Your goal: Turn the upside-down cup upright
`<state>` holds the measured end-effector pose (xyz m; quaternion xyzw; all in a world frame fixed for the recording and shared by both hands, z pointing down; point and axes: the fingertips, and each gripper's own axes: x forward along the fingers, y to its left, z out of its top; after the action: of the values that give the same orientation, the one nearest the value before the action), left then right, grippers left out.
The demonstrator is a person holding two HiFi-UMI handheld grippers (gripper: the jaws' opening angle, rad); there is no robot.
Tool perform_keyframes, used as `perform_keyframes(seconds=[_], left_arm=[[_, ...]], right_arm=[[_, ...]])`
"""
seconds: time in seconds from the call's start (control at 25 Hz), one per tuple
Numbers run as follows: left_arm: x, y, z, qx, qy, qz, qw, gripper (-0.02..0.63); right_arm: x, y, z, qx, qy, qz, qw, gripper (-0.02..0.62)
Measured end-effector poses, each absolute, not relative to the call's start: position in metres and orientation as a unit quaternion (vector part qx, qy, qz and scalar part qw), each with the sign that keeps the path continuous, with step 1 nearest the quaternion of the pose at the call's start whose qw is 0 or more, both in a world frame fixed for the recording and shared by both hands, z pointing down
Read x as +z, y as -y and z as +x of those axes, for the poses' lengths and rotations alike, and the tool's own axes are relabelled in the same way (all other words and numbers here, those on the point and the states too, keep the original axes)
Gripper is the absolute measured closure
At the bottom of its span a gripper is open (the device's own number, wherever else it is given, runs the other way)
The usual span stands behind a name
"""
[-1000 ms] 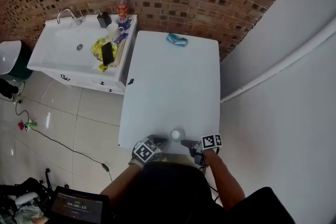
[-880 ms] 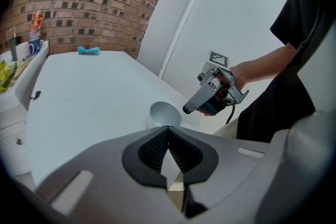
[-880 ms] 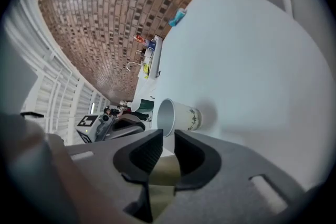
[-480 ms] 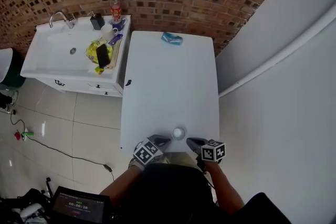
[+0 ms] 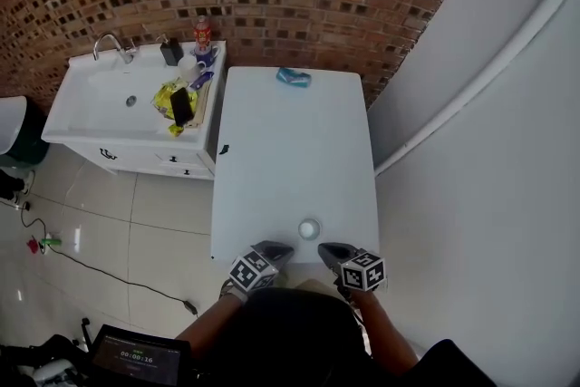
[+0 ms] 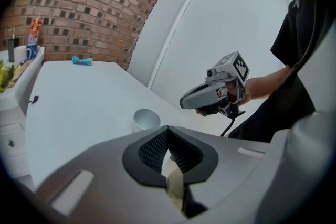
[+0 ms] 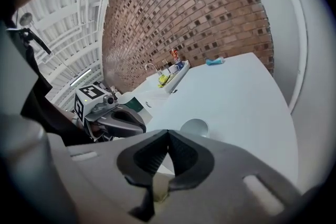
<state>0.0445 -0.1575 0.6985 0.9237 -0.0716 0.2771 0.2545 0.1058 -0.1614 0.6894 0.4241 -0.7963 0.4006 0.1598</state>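
Since a second ago both grippers have drawn back from the cup [image 5: 309, 229]. Then the left gripper [image 5: 279, 248] and the right gripper [image 5: 325, 250] flanked it closely; now their tips sit just short of it at the near edge of the white worktop [image 5: 290, 159], one on each side and apart from it. The right gripper's marker cube [image 5: 363, 272] has dropped nearer the person's body. The cup has kept its spot, close to the near edge and about midway along it. It stands free, and the left gripper view shows its open mouth facing up.

The fingers of both grippers are pressed together, with nothing between them: in each gripper view the two black ribbed pads meet at their tips.

At the far edge of the worktop lies a small blue object [image 5: 293, 78], well apart from the cup. Beside the worktop's left edge stands a white washbasin unit [image 5: 100, 109], carrying a red-labelled bottle [image 5: 202, 30], a white mug [image 5: 188, 67], a yellow bag [image 5: 169, 95] and a dark phone [image 5: 182, 106].

As for writing, the cubes bear only black-and-white square patterns, with no letters. The bottle's label is too small to read. A dark screen [image 5: 134, 356] on the floor at the lower left shows a row of light digits, also too small to make out.
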Motion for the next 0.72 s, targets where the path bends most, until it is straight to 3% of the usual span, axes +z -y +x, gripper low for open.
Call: perform_keyframes(seconds=[0.72], left_arm=[[0.679,0.016,0.032,0.282,0.114,0.930,0.207,0.592]], right_arm=[[0.658,0.015,0.103,0.328,0.824,0.440,0.138,0.603]])
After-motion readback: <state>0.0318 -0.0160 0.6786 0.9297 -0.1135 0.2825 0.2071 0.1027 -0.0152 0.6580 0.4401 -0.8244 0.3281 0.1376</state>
